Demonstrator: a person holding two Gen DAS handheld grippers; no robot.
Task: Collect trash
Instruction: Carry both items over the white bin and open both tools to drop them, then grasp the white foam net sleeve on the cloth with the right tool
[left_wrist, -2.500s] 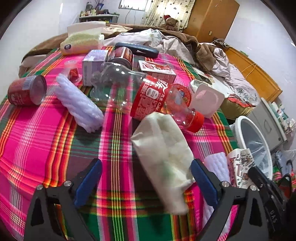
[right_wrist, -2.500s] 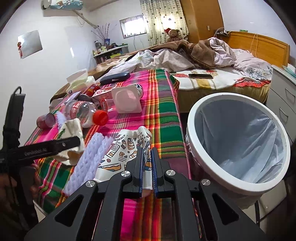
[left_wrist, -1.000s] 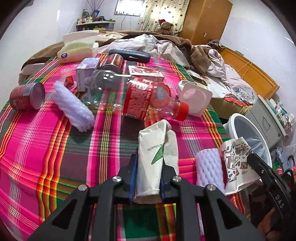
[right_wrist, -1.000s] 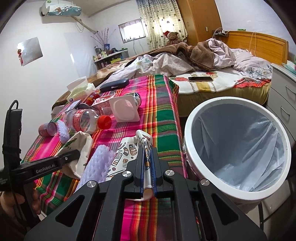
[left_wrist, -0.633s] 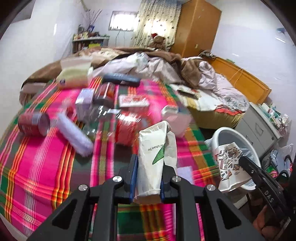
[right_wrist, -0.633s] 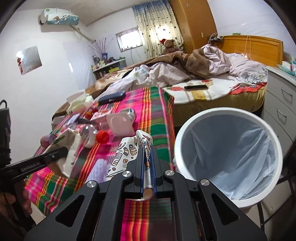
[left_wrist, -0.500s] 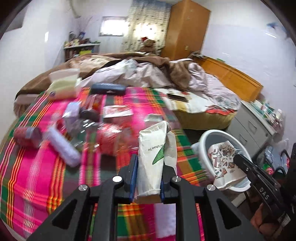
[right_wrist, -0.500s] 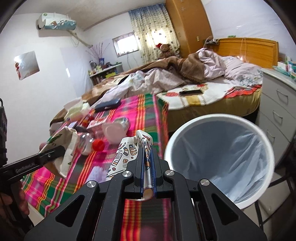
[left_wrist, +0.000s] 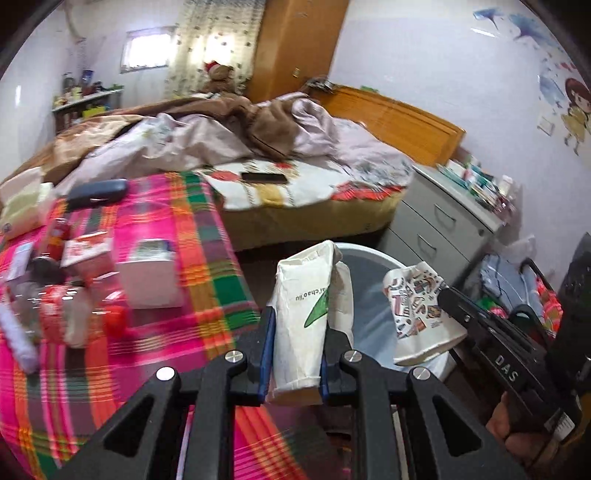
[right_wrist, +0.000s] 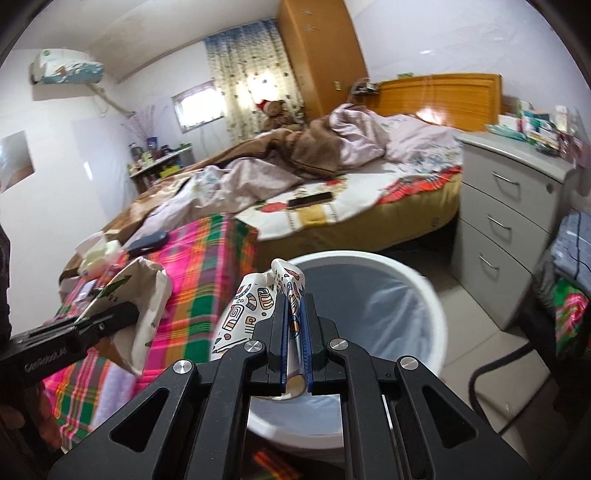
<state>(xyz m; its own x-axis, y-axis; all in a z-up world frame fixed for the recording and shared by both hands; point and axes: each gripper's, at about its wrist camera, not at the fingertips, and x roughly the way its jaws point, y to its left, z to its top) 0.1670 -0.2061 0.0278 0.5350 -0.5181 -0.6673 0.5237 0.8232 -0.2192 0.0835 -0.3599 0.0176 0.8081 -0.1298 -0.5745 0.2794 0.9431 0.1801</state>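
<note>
My left gripper (left_wrist: 293, 354) is shut on a crushed white paper cup with a green mark (left_wrist: 303, 321), held in the air at the near rim of the white trash bin (left_wrist: 369, 254). My right gripper (right_wrist: 293, 332) is shut on a flattened patterned paper cup (right_wrist: 243, 314) and holds it over the bin's (right_wrist: 424, 295) near left rim. The bin has a grey liner. Each gripper shows in the other view: the right one (left_wrist: 458, 299) with the patterned cup (left_wrist: 417, 302), the left one (right_wrist: 122, 310) with the white cup (right_wrist: 147, 295).
The table with the pink plaid cloth (left_wrist: 207, 221) lies left of the bin and still carries a plastic bottle with a red cap (left_wrist: 74, 314), a white tub (left_wrist: 151, 273), small boxes and a dark case (left_wrist: 96, 190). A bed lies behind and grey drawers (right_wrist: 509, 221) stand right of the bin.
The left gripper closed on the white cup and lifted it off the table. Both grippers swung right, from over the cloth to the bin, each still holding its cup.
</note>
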